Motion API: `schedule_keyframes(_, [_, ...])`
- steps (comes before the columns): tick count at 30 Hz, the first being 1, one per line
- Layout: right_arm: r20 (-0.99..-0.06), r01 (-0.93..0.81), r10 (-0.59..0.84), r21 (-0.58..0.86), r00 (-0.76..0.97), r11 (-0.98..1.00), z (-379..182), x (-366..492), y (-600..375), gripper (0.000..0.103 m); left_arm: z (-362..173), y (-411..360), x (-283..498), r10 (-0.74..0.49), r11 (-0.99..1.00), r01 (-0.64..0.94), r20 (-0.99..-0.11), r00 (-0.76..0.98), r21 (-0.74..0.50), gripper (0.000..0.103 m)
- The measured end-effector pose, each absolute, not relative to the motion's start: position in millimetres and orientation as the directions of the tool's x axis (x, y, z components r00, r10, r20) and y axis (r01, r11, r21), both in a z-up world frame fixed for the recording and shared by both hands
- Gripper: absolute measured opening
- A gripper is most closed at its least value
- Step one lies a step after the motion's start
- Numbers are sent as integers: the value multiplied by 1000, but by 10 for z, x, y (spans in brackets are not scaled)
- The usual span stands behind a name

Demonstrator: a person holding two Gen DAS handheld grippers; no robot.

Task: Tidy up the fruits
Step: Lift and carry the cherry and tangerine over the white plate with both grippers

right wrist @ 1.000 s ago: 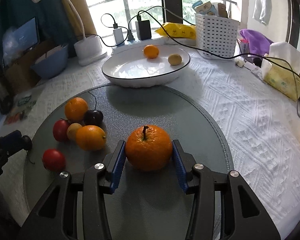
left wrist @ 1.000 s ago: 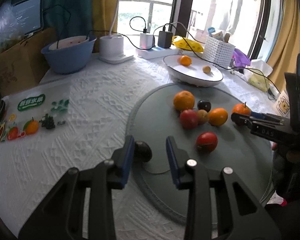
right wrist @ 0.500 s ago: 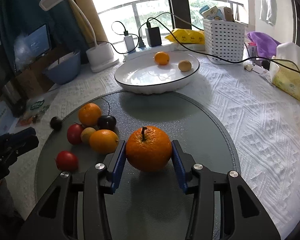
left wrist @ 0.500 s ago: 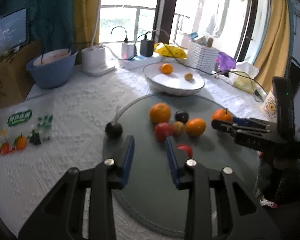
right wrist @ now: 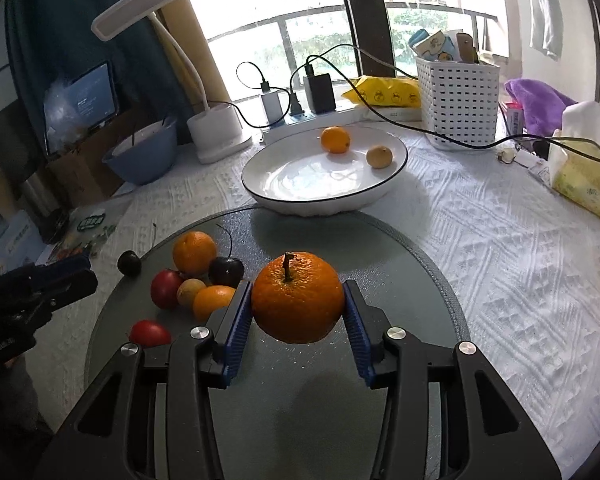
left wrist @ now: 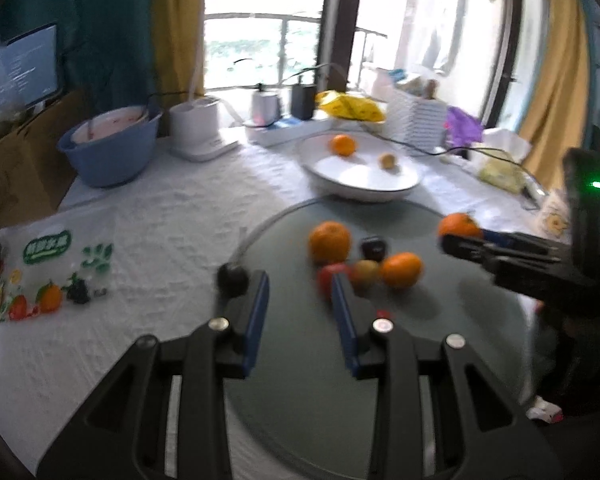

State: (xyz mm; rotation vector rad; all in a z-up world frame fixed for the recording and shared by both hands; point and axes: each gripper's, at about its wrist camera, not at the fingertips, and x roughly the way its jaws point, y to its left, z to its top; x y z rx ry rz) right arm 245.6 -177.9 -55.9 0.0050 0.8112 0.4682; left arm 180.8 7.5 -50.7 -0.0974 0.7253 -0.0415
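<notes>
Right wrist view shows the right gripper clamped on the stemmed orange, lifted clear above the grey mat with its shadow below. The pads touch only the fruit's two sides, so a quick swing toward the white plate at the far end could let the round skin roll out and drop among the fruit cluster on the left. The plate already carries a small orange and a yellowish fruit, and a hard release could knock them about. The gripper tilts downward, aimed at the plate. The left gripper hovers over the mat's near left part, fingers nearly together and empty, with a dark cherry just outside its left finger.
</notes>
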Motion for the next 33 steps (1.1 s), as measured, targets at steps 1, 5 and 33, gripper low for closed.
schedule_keyframes(1, [-698, -400, 404, 181, 592, 899, -563, 2458, -1776, 48, -529, 116, 1830, -58, 995, -9, -665, 745, -98, 34])
schedule_keyframes(5, [-700, -413, 404, 169, 589, 895, -566, 2448, -1742, 48, -625, 209, 1940, -11, 997, -41, -686, 728, -60, 34])
schedule_keyframes(33, [-691, -425, 390, 132, 609, 896, -467, 2411, -1575, 47, -865, 369, 2271, -83, 995, 9, -739, 668, -103, 29])
